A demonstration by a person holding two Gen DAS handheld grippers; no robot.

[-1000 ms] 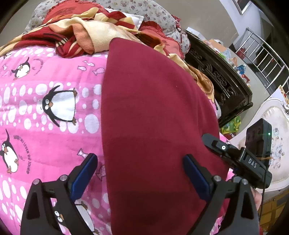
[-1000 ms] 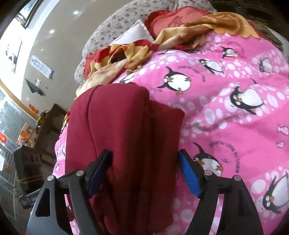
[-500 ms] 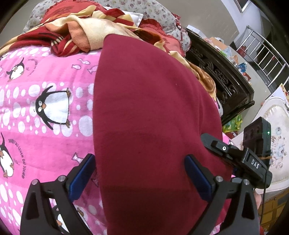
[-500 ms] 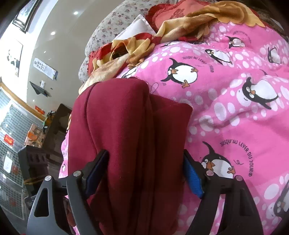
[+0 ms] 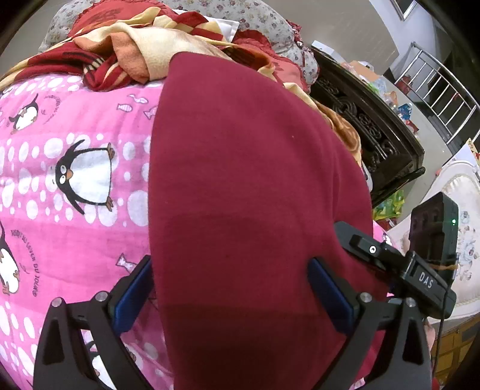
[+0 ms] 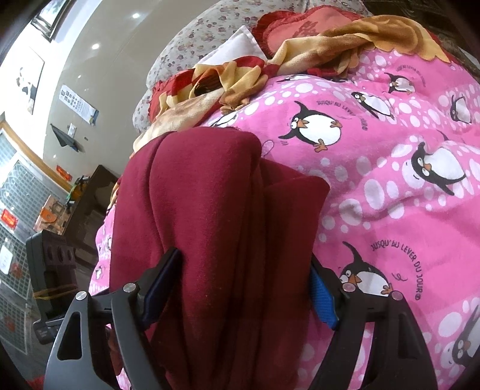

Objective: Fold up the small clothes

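A dark red garment (image 5: 240,165) lies folded lengthwise on a pink penguin quilt (image 5: 60,240). My left gripper (image 5: 229,270) stands wide open over its near end; the left finger sits at the cloth's left edge and the right finger rests on top of the cloth. In the right wrist view the same garment (image 6: 204,195) is bunched in long folds between the wide-open fingers of my right gripper (image 6: 244,264), and the cloth fills the gap without being squeezed. The body of the right gripper (image 5: 420,276) shows at the garment's right side.
A heap of red and yellow blanket (image 5: 135,51) and a floral pillow (image 5: 240,12) lie at the far end of the quilt (image 6: 390,210). Dark carved wooden furniture (image 5: 369,126) stands beyond the bed's right edge, beside a white padded chair (image 5: 459,192).
Both grippers have crept a little closer to the garment; in the right wrist view the cloth now fills the space between the fingers, which had a gap at the right pad before.
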